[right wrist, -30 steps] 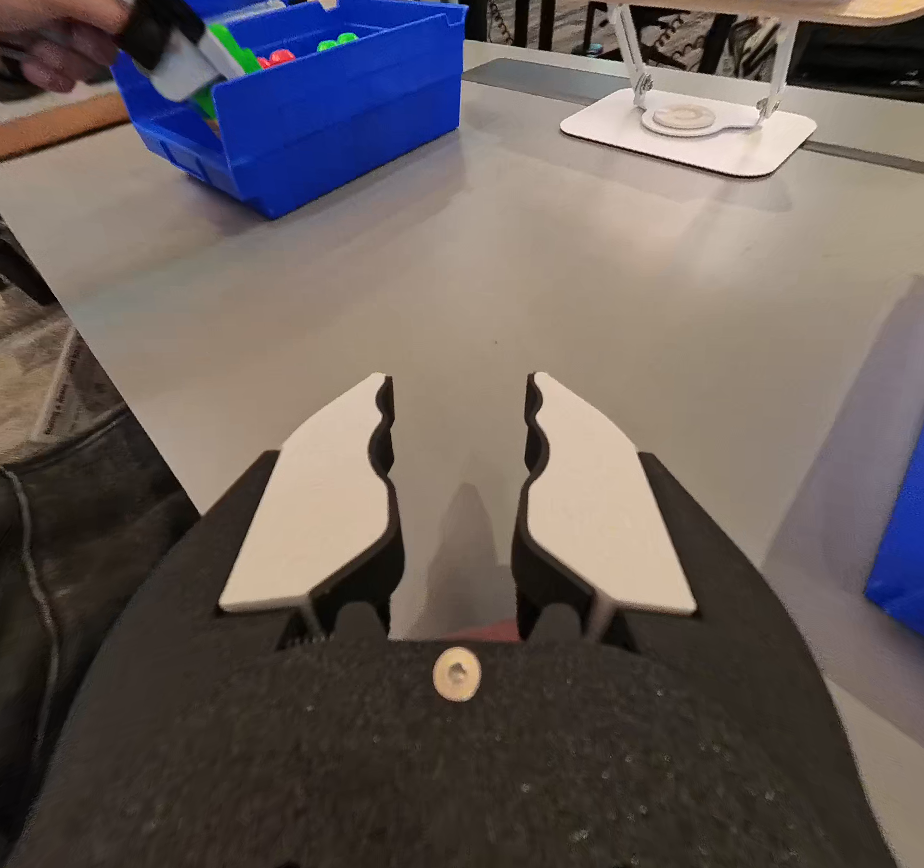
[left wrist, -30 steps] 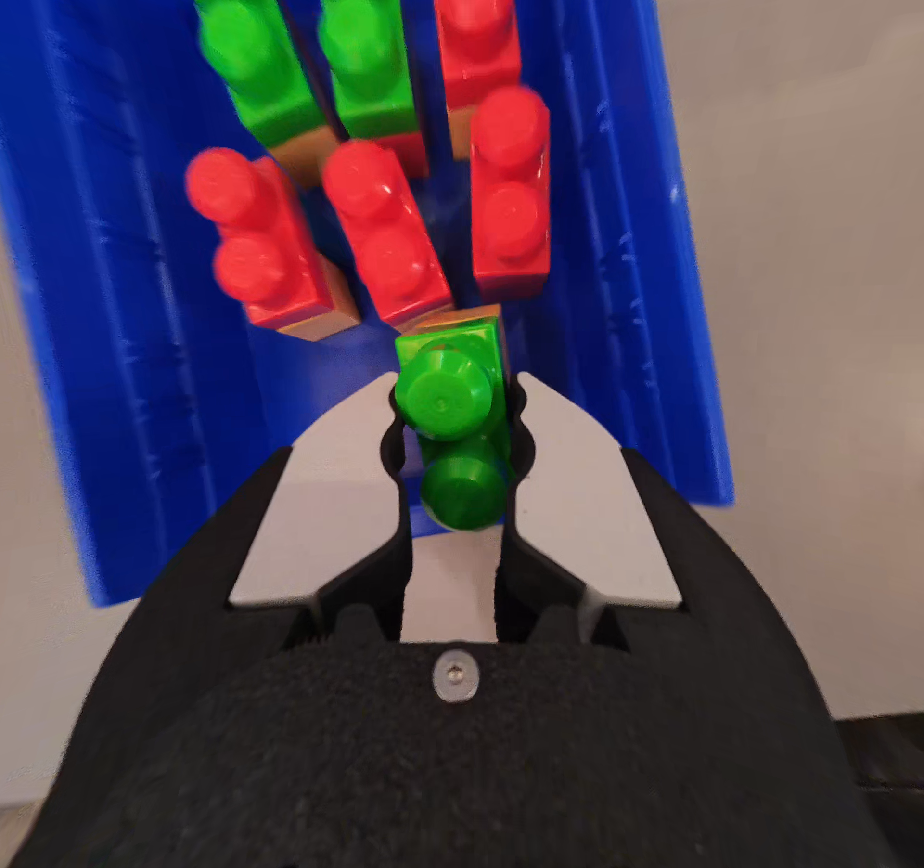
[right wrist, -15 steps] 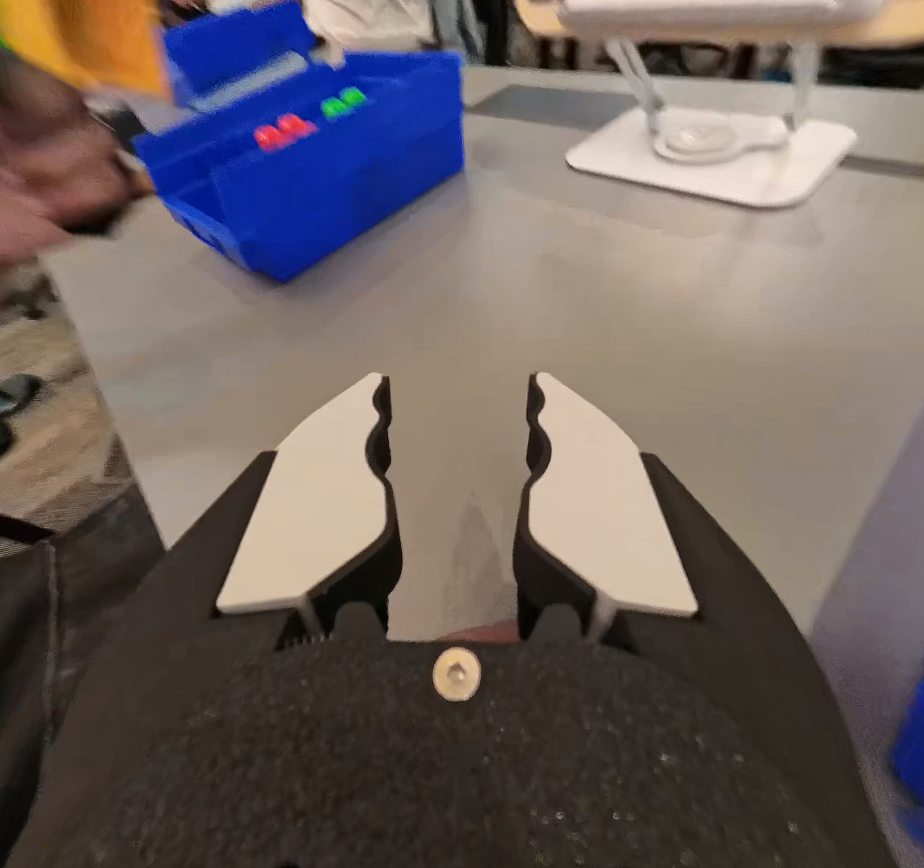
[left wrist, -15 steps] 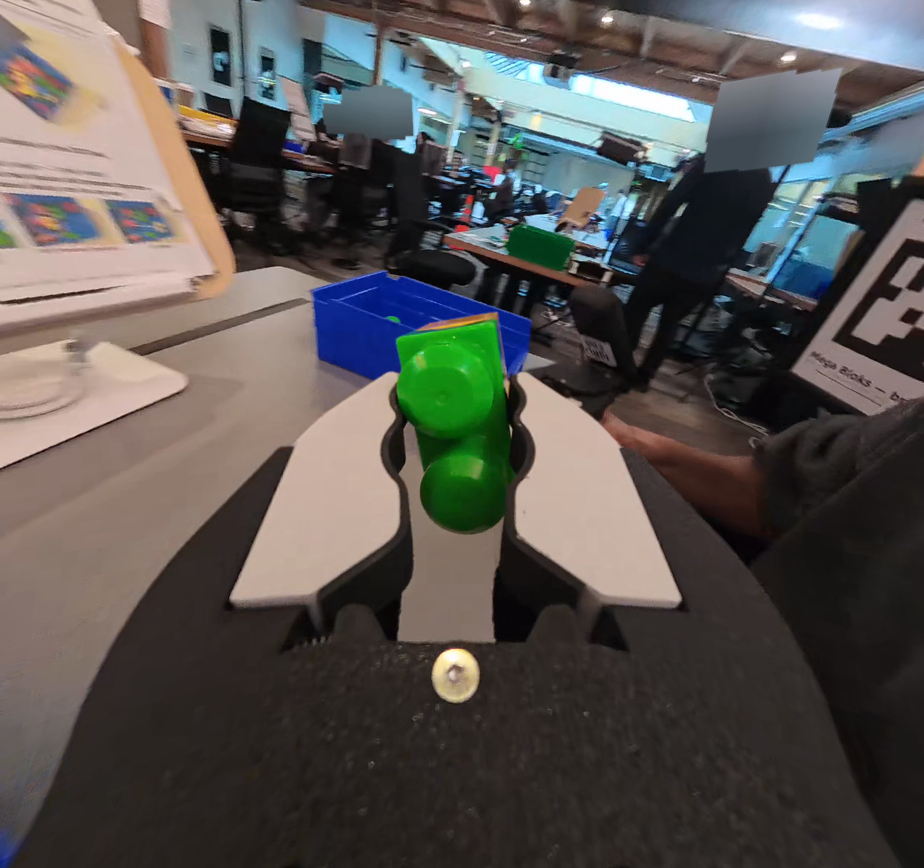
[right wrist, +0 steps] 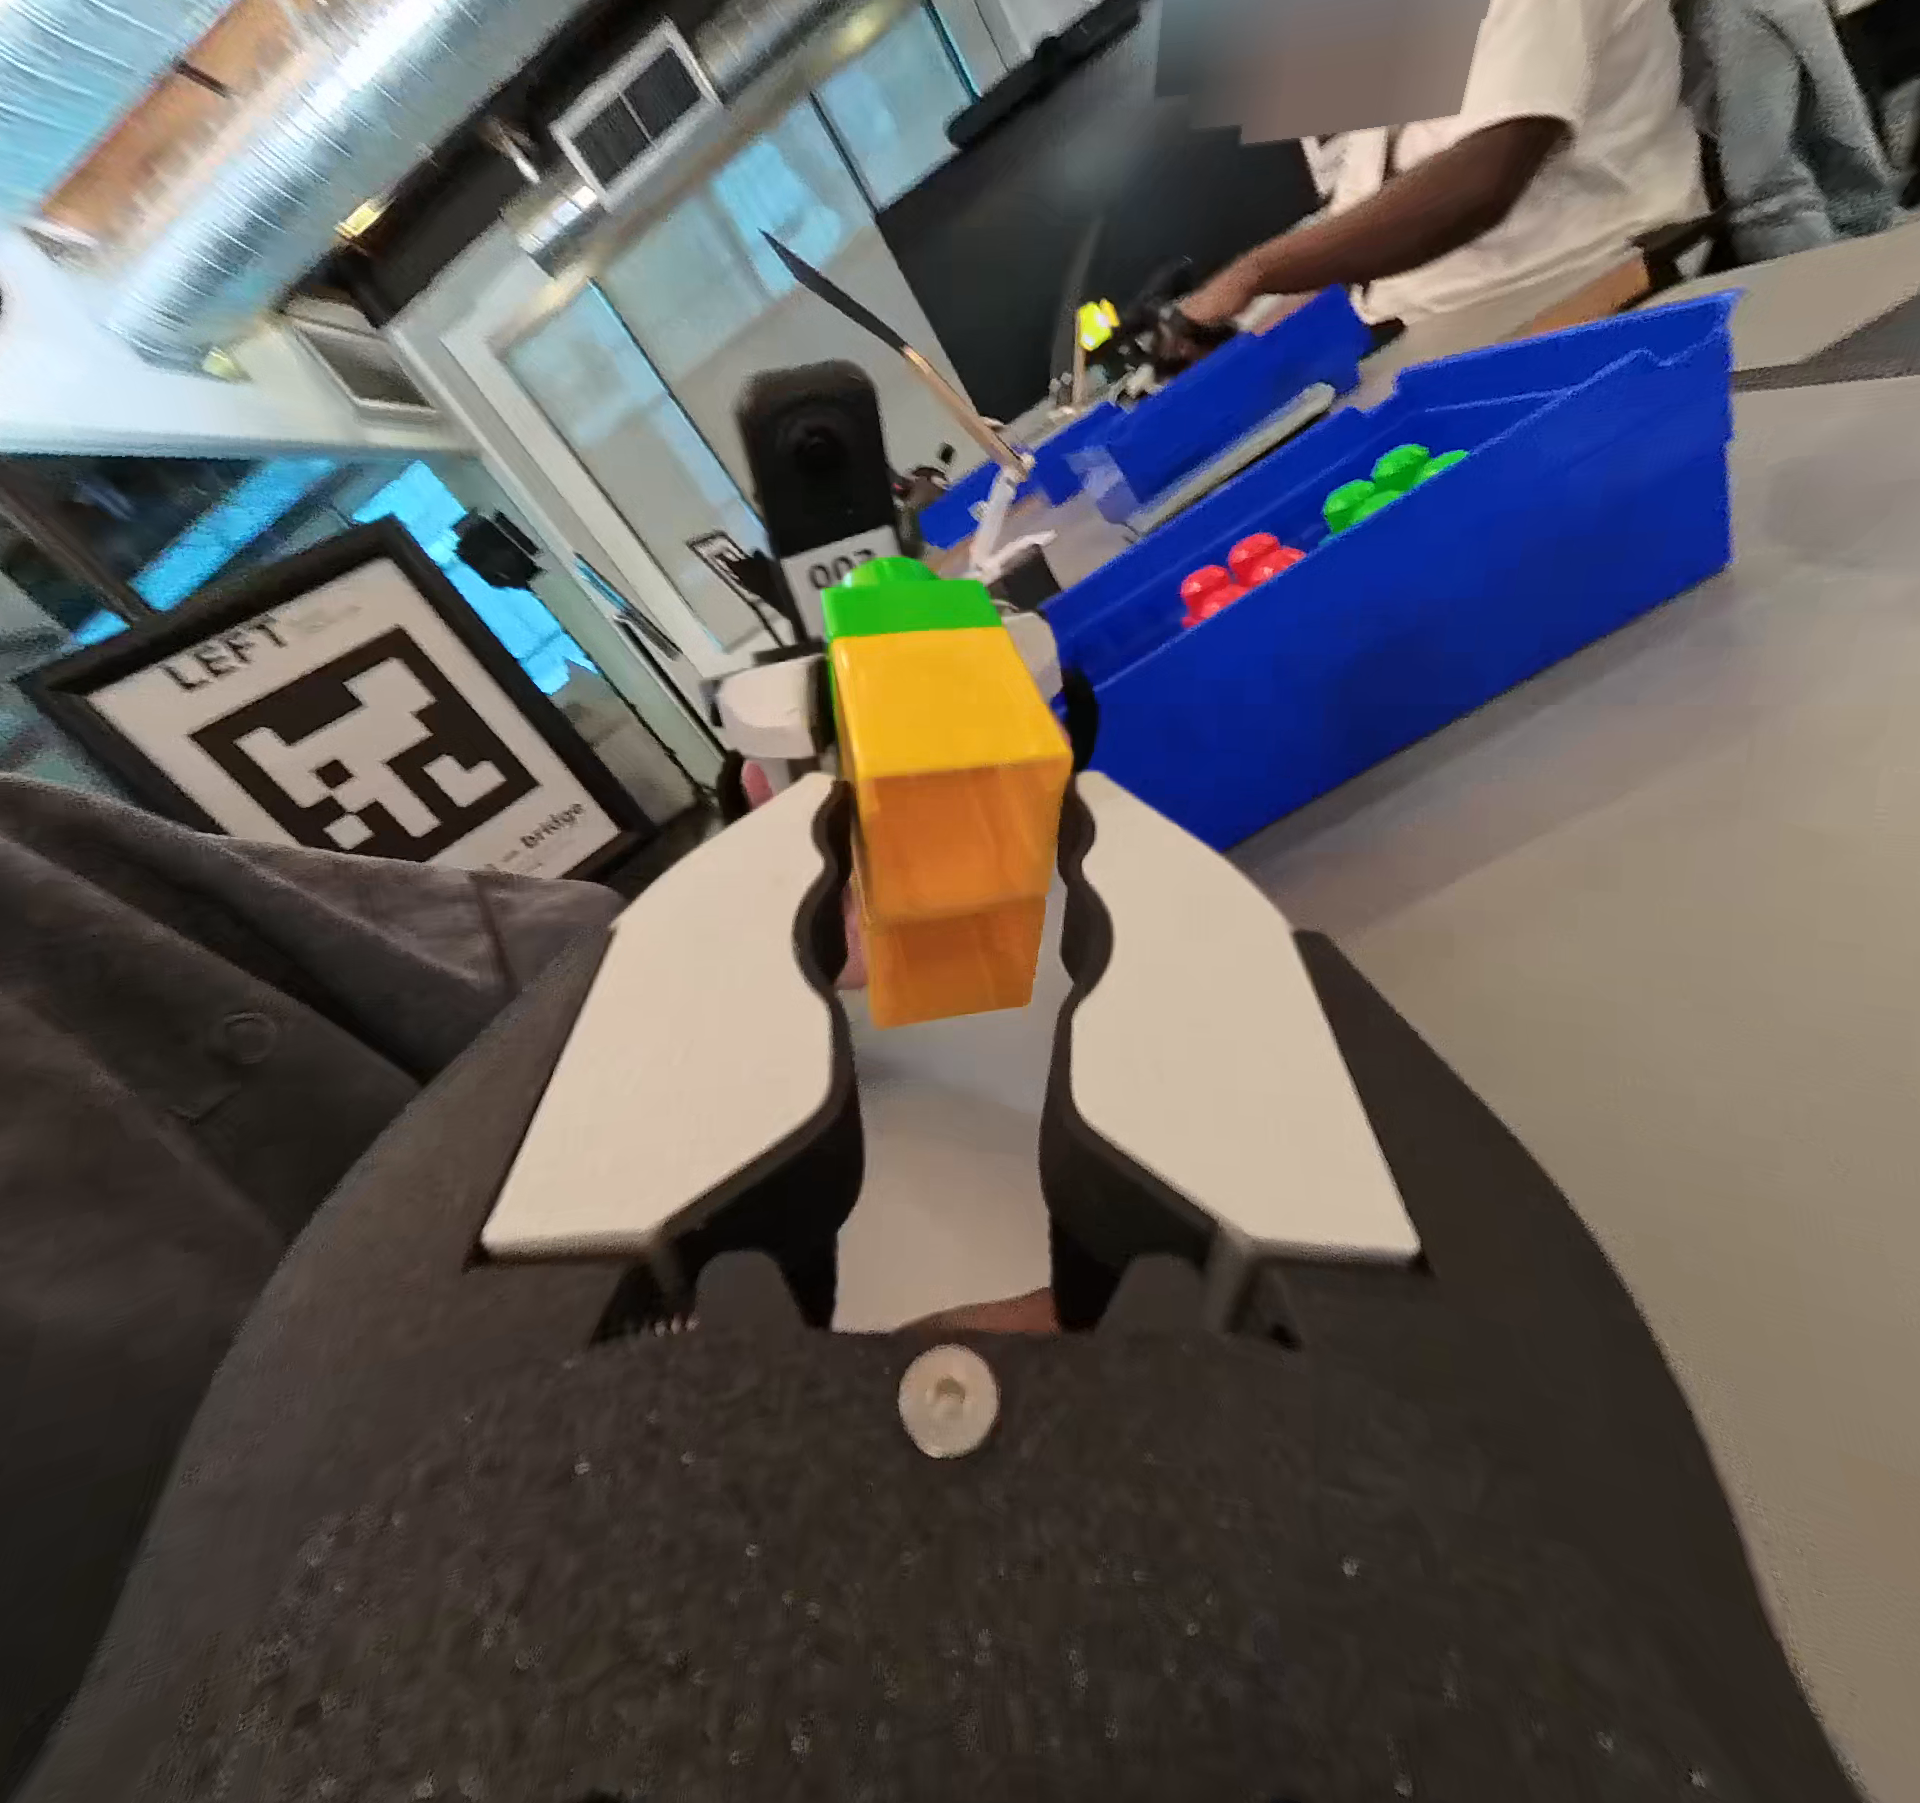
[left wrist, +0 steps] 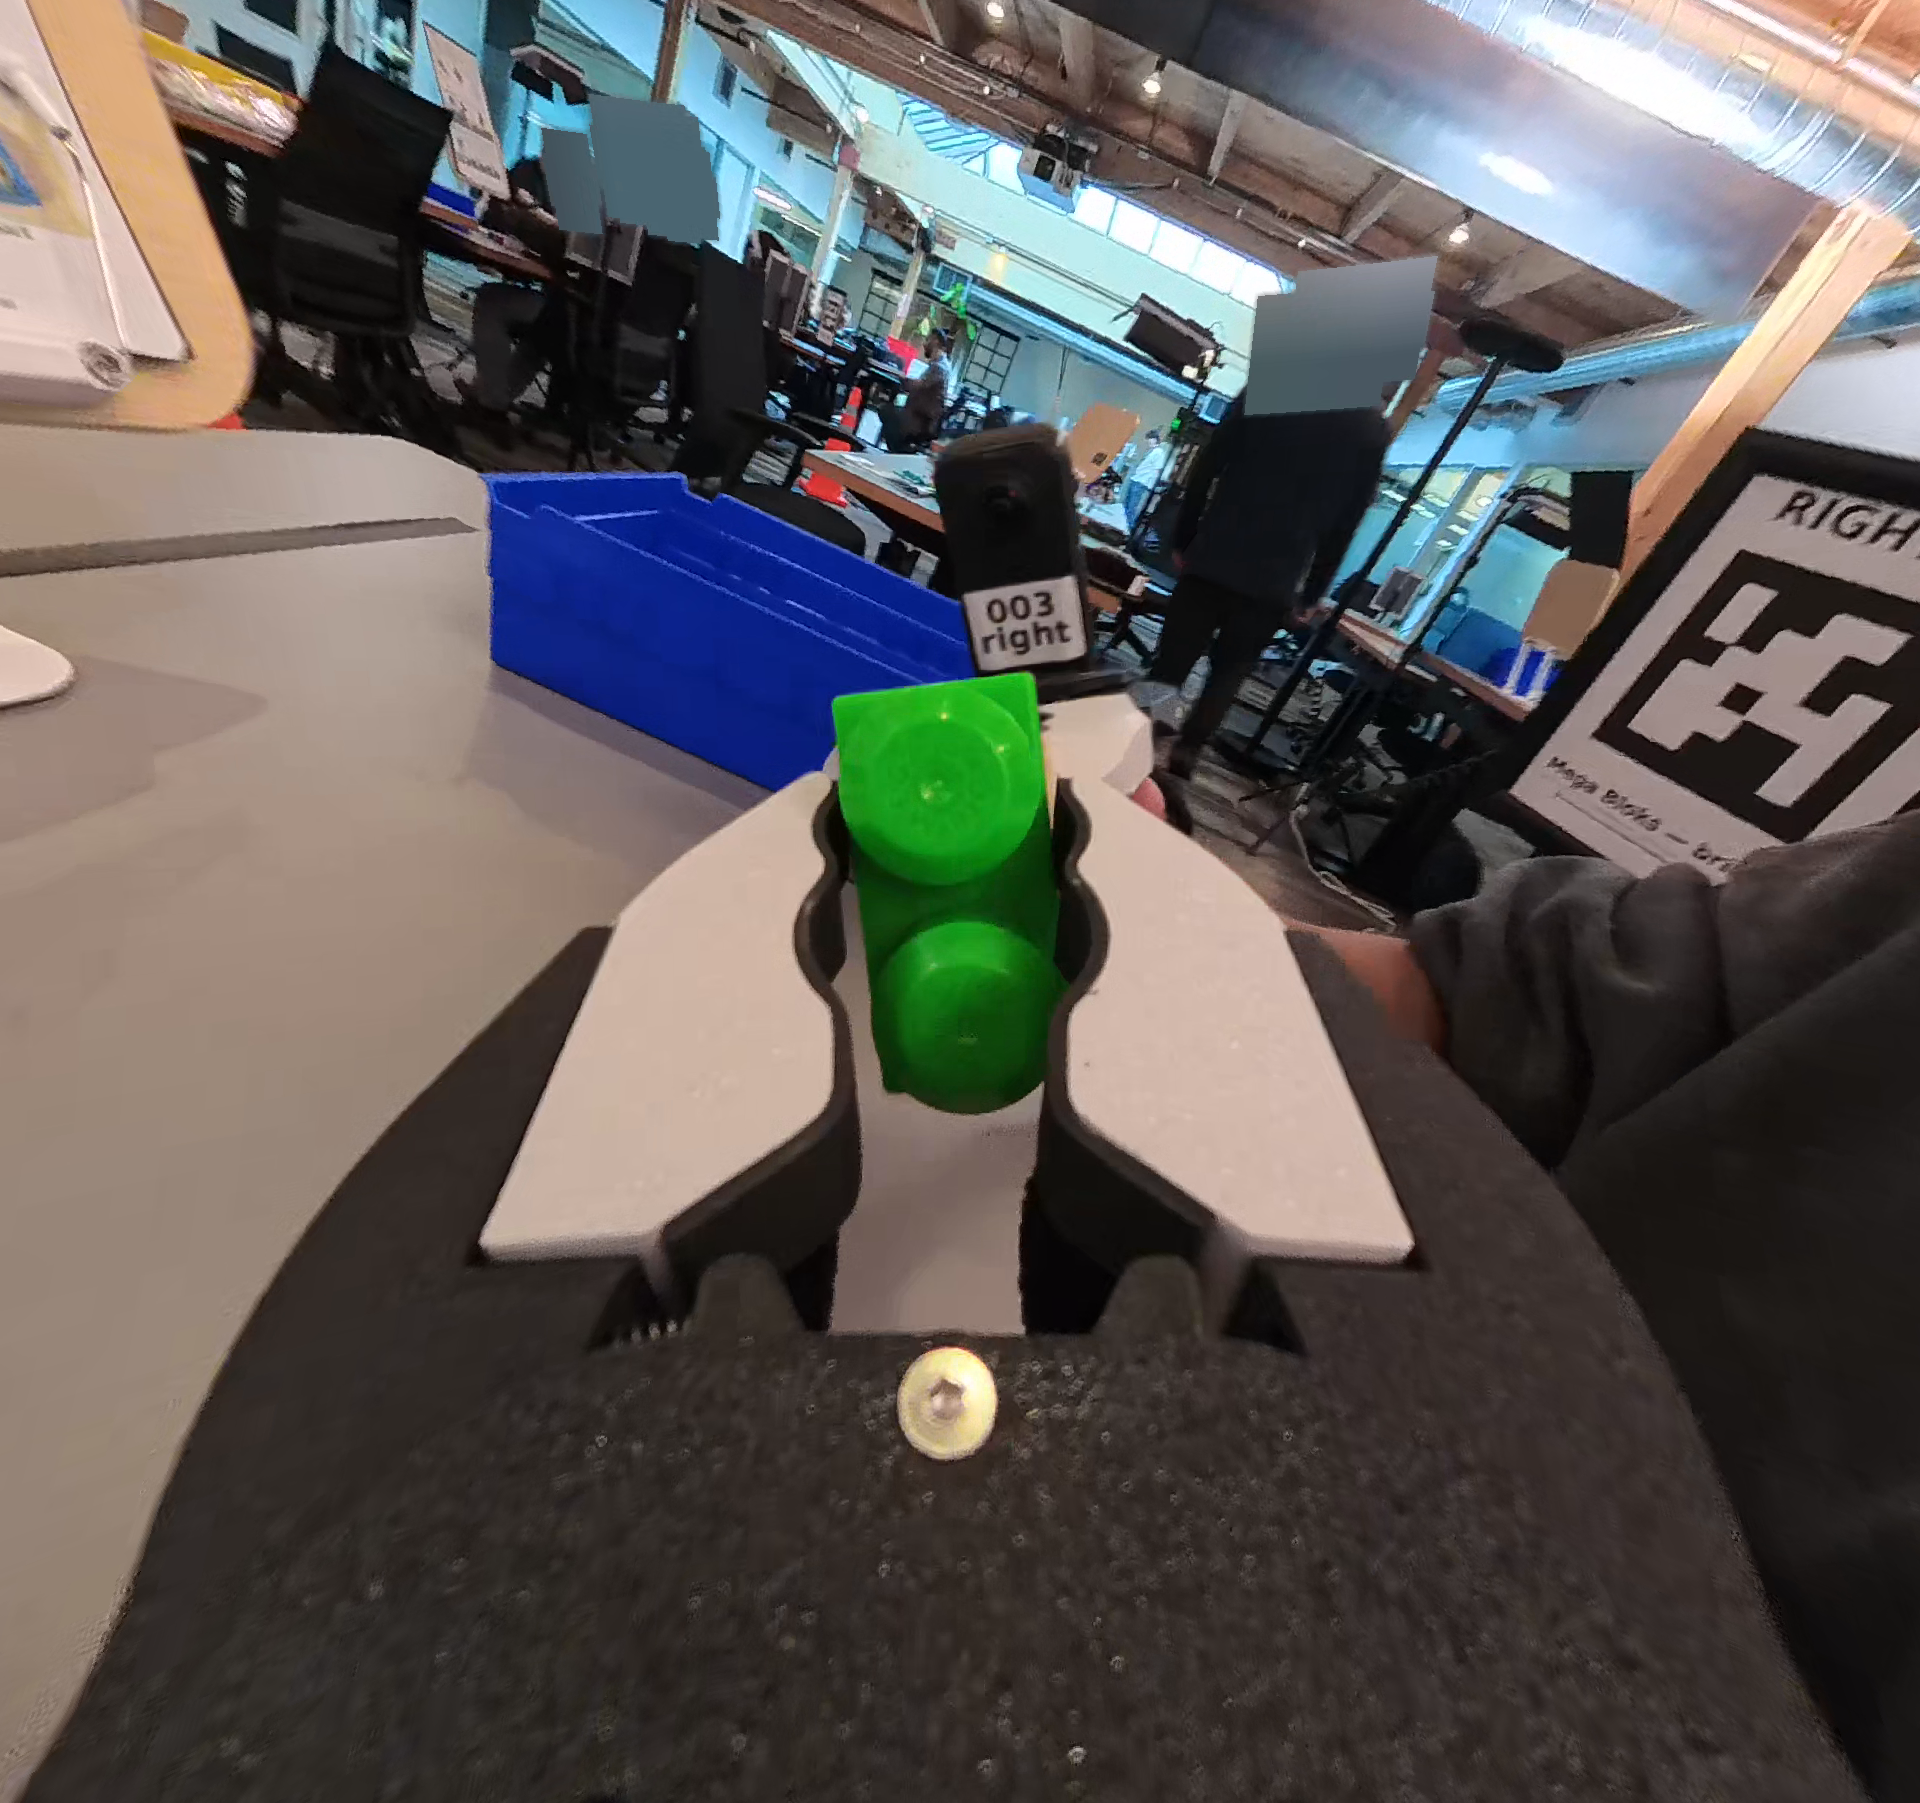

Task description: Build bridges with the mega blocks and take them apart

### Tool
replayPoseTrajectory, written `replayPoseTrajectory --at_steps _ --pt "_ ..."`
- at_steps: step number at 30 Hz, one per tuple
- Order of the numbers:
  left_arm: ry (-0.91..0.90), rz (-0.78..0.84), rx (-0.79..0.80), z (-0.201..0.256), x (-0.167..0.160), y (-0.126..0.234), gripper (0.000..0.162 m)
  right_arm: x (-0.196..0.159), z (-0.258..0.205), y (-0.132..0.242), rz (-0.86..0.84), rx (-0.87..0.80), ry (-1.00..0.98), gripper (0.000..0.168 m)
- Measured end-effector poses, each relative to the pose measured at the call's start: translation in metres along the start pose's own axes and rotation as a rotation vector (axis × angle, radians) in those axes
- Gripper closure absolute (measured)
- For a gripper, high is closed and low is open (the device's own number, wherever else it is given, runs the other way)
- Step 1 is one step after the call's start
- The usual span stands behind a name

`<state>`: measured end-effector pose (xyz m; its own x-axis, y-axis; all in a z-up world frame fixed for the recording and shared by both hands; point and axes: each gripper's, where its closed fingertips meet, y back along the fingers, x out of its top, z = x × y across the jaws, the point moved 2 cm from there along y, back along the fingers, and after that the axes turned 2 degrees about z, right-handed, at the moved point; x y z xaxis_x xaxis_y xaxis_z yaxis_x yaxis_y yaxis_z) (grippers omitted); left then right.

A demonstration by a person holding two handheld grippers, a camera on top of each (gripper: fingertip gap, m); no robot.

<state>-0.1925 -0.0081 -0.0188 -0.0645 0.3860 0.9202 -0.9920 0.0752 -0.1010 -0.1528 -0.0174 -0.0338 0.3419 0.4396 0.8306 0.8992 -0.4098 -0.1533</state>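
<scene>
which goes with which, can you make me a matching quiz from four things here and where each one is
Things:
1 green block
2 red blocks
3 blue bin
4 orange block

Places:
a standing on the grey table
b between the fingers of the right gripper
c lying inside the blue bin
d clamped in the left gripper

Pairs: 1-d, 2-c, 3-a, 4-b

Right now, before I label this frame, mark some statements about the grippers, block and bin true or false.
1. The left gripper is shut on a green block. True.
2. The blue bin holds red blocks and green blocks. True.
3. The green block's underside is blue. False: the right wrist view shows it orange-yellow.
4. The right gripper is far from the block. False: the block sits between its fingers.
</scene>
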Motion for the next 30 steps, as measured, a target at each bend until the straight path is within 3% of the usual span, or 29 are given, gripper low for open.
replayPoseTrajectory --at_steps 3,6,11,16,18,21,23,26,30 --pt "0.060 -0.003 -0.030 0.002 -0.003 0.001 0.126 -0.007 0.001 0.006 0.010 0.060 -0.014 0.132" --pt "0.114 0.095 -0.047 -0.001 0.015 0.016 0.126 -0.008 0.015 0.025 0.040 0.052 -0.066 0.133" --pt "0.025 0.025 -0.045 0.003 0.029 0.035 0.125 0.006 0.016 0.049 0.034 0.015 -0.011 0.133" --pt "-0.100 -0.102 0.079 -0.001 0.012 0.029 0.125 0.008 0.018 0.052 -0.040 -0.138 0.091 0.132" --pt "-0.157 -0.169 0.190 -0.009 0.002 0.031 0.125 0.030 0.014 0.067 -0.063 -0.267 0.175 0.132" --pt "-0.220 -0.222 0.281 -0.011 -0.006 0.036 0.125 0.096 0.007 0.133 -0.033 -0.627 0.368 0.132" --pt "-0.244 -0.218 0.268 -0.004 -0.006 0.035 0.125 0.125 0.012 0.192 -0.026 -0.874 0.396 0.132" --pt "-0.258 -0.226 0.219 0.005 -0.009 0.028 0.125 0.098 0.061 0.272 -0.247 -1.185 0.242 0.132" --pt "-0.273 -0.264 0.204 0.009 -0.018 0.021 0.125 0.041 0.099 0.304 -0.465 -1.166 -0.005 0.132"
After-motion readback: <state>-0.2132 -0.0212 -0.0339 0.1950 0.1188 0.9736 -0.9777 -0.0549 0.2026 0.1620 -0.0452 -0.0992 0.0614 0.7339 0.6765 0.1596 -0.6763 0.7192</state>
